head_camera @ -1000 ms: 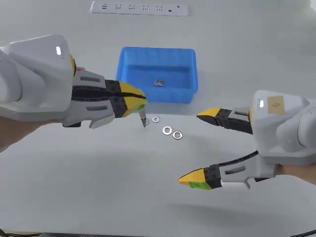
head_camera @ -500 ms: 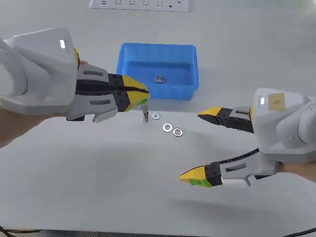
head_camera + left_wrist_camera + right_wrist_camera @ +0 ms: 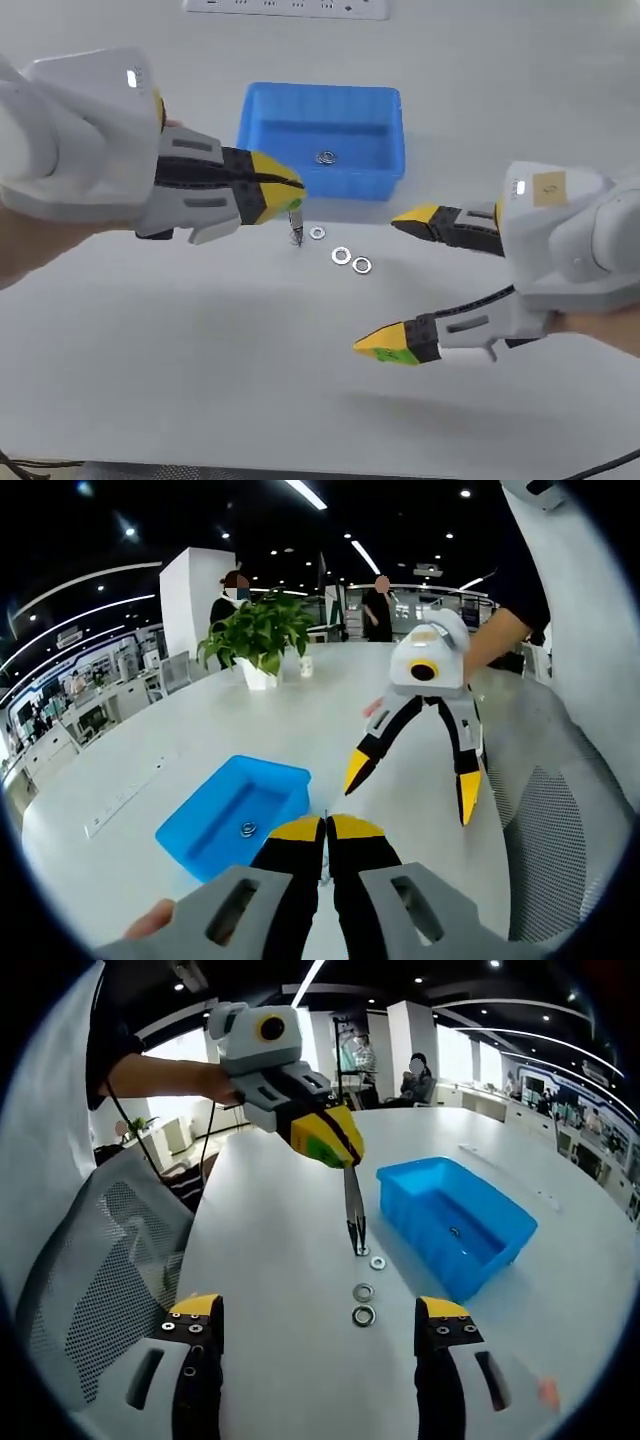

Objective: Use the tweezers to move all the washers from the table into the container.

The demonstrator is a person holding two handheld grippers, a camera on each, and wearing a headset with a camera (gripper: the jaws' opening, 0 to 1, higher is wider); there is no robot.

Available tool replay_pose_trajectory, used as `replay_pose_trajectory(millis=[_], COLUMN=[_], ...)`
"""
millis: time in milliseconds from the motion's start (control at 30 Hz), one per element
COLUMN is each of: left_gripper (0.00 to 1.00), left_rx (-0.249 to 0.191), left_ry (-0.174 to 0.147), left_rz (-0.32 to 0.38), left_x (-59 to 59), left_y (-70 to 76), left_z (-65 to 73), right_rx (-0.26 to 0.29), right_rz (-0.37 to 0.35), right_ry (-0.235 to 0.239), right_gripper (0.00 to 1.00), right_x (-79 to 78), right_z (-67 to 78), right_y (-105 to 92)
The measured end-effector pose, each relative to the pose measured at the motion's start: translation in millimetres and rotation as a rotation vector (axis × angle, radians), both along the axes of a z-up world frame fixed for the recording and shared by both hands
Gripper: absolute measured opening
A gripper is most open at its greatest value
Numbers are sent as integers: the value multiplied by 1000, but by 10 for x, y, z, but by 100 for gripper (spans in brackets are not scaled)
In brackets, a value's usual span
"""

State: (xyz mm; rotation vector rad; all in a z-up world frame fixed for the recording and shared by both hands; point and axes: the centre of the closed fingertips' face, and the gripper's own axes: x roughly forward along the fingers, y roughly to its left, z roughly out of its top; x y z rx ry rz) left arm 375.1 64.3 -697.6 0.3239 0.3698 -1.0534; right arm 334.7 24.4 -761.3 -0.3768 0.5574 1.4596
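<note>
Head view: left fingers point(image 3: 262, 185) clamp tweezers point(image 3: 295, 226).

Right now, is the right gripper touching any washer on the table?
Apart. In the right gripper view the right gripper is open, with bare table between each jaw tip and the washers; the head view agrees.

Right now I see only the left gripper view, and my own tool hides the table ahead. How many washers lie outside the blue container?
Observer: Three washers lie on the table, in a row.
Operator: Where are the tweezers' tips?
Observer: The tweezers point down from the shut left tool; their tips are at the row's end nearest the container.
Operator: Is the right tool near them?
Observer: The open right tool is off to one side of the row, touching no washer.
</note>
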Motion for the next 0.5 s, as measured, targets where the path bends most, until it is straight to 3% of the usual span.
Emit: replay_pose_trajectory(millis=[267, 500], left_gripper=[5, 5], left_rx=[-13, -18], left_ry=[25, 34], left_rz=[-12, -17], left_x=[-19, -23], left_y=[-26, -33], left_z=[5, 11], right_rx=[31, 60], right_rz=[85, 143], right_ry=[-26, -32], right_gripper=[76, 65], right_x=[136, 196], right_z=[77, 117], right_y=[310, 510])
